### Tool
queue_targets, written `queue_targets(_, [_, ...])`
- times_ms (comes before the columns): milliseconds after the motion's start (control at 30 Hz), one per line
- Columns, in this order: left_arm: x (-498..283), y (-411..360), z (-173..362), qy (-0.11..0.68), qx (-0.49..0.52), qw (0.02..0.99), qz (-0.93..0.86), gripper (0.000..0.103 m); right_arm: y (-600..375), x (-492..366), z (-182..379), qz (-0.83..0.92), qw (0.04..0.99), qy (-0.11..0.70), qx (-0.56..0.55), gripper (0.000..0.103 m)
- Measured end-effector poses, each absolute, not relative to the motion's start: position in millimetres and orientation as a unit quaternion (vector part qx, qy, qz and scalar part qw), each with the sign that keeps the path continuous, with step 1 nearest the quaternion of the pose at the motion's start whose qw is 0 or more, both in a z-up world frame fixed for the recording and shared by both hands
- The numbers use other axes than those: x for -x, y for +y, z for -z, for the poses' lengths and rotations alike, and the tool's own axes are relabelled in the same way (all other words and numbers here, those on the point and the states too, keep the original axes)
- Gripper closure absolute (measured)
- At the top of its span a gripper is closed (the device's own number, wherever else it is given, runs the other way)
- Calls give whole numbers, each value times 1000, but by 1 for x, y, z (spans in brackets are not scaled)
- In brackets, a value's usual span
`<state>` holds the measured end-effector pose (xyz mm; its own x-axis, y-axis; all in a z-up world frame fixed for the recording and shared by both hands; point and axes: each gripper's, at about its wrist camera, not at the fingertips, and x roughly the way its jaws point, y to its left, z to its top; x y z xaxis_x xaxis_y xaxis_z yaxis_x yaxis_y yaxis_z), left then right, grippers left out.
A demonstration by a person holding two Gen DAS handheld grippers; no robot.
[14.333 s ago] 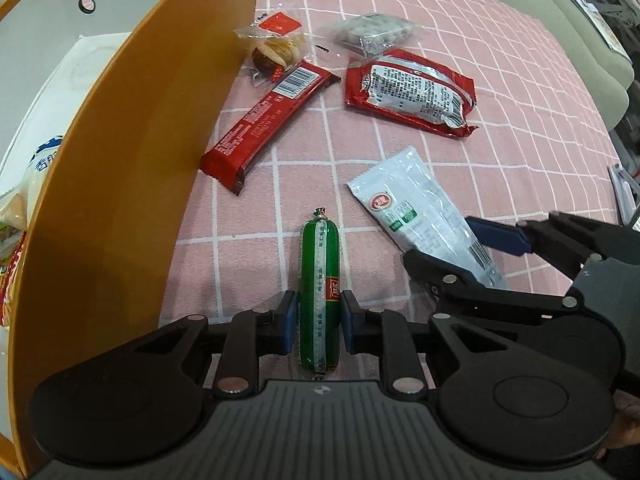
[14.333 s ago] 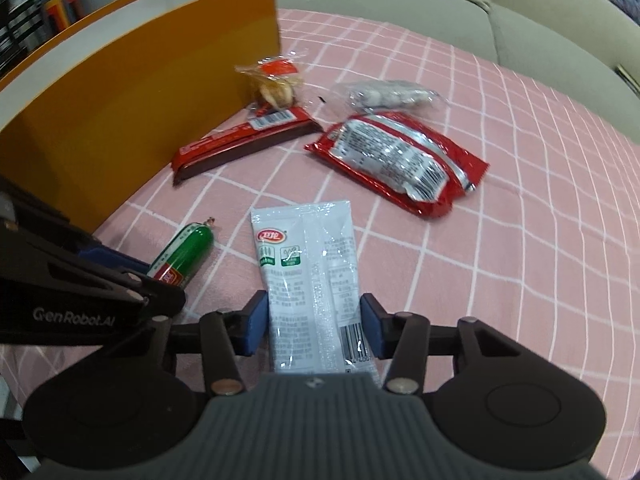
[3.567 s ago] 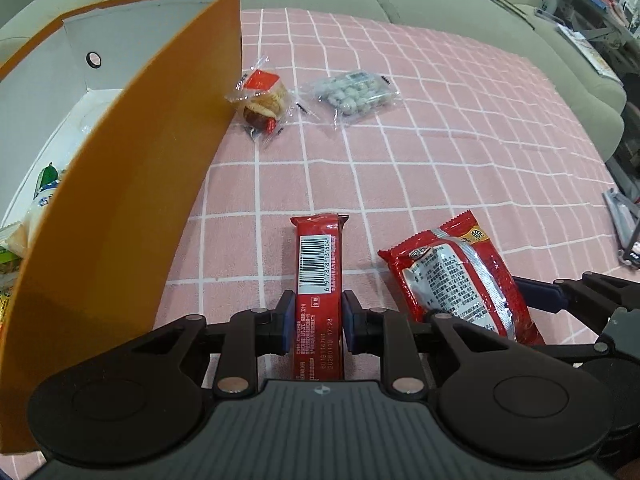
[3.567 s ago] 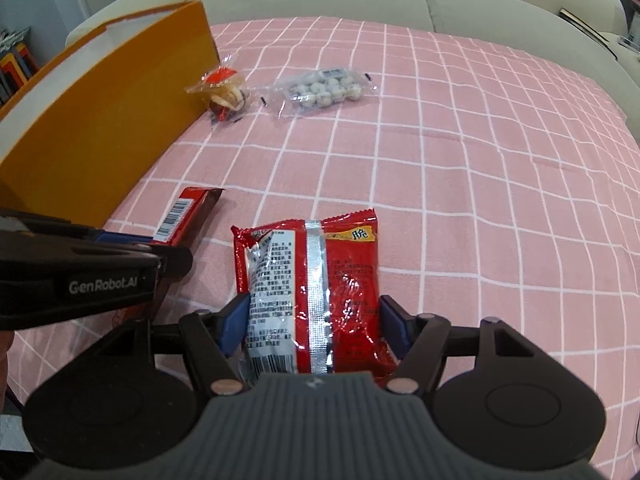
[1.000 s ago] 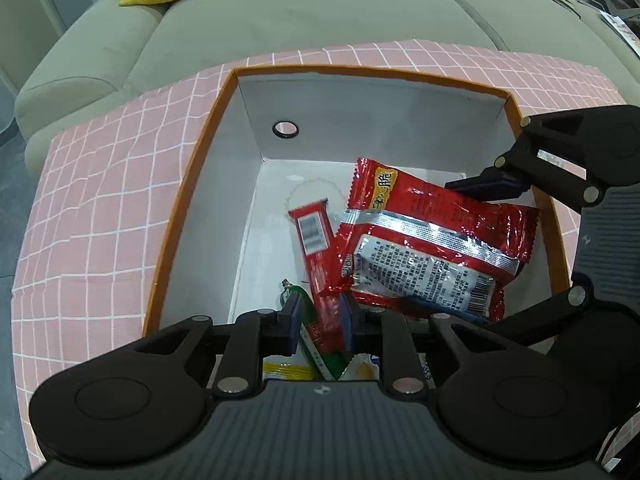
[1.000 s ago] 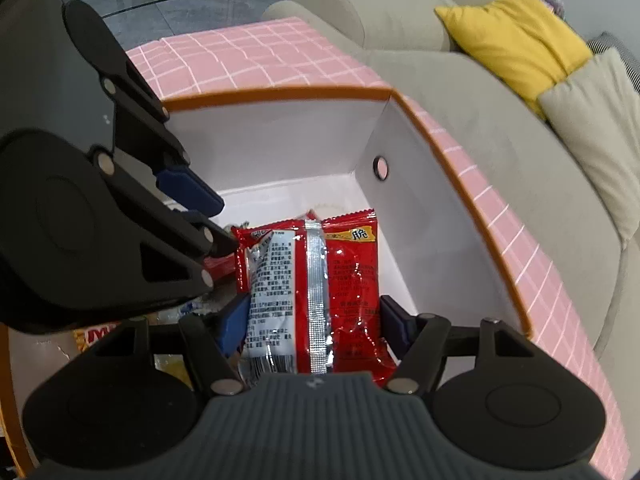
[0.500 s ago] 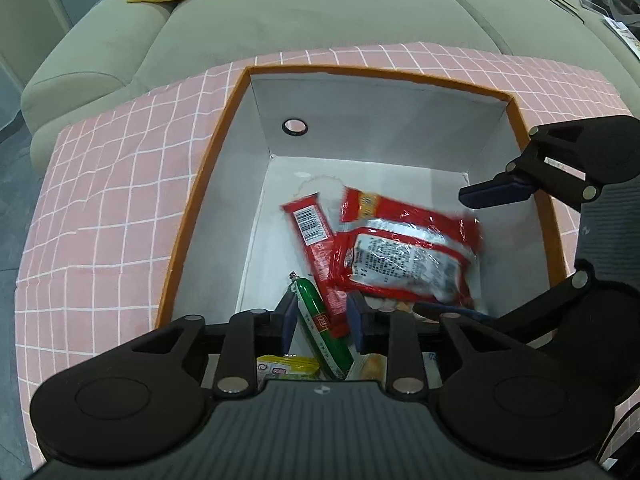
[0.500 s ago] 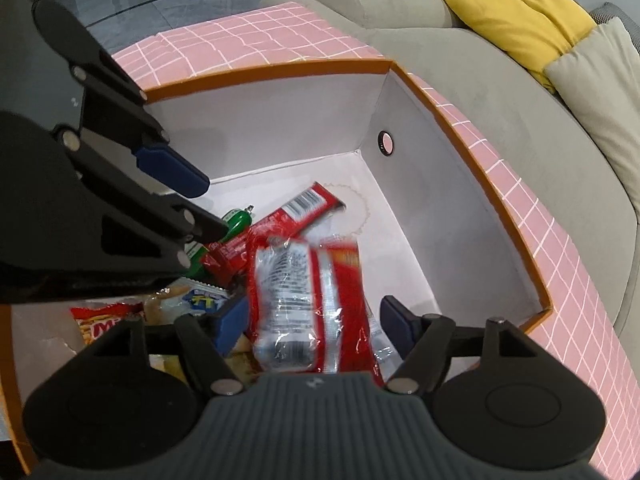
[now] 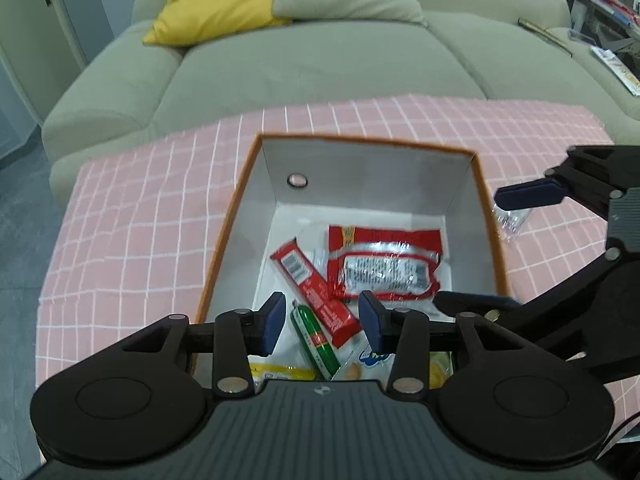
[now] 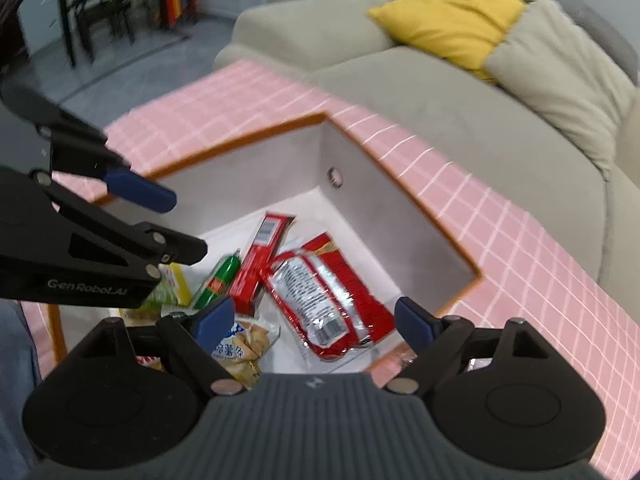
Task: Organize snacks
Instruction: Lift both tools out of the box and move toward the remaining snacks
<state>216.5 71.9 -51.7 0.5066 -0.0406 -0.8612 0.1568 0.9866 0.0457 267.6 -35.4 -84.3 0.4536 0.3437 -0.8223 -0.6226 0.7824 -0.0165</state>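
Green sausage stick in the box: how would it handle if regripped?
The green sausage stick looks round and taut, so it probably stays stiff but could roll. Its glossy casing may slip between pads. It lies against the red bar, which likely checks rolling.

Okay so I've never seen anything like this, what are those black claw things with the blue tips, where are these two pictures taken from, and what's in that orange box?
The claws are two hand-held grippers, one in each of a person's hands. Each carries a wide-angle camera looking along its fingers, so each picture is one gripper's own view, with the other gripper at the edge.

The left gripper and right gripper both hang over an orange box on a pink checked cloth in front of a sofa. Their jaws have just been opening, and neither holds anything.

In the box lie a large red packet, a long red bar, a green sausage and a few other snacks. A clear packet lies outside, on the cloth.
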Motion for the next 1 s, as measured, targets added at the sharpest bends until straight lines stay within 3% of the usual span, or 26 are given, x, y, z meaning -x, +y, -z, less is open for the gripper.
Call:
queue_targets(300, [-195, 55, 18, 425, -65, 902, 31, 52, -83, -237, 46, -232, 885, 394, 87, 13])
queue_targets(467, [-175, 37, -1, 351, -75, 933, 17, 42, -107, -217, 41, -198, 904, 371, 69, 11])
queue_targets(633, [-164, 26, -17, 329, -30, 944, 20, 31, -132, -193, 41, -175, 913, 367, 29, 11])
queue_targets(1000, [-140, -20, -17, 308, -12, 948, 78, 34, -184, -143, 56, -83, 936, 343, -10, 11])
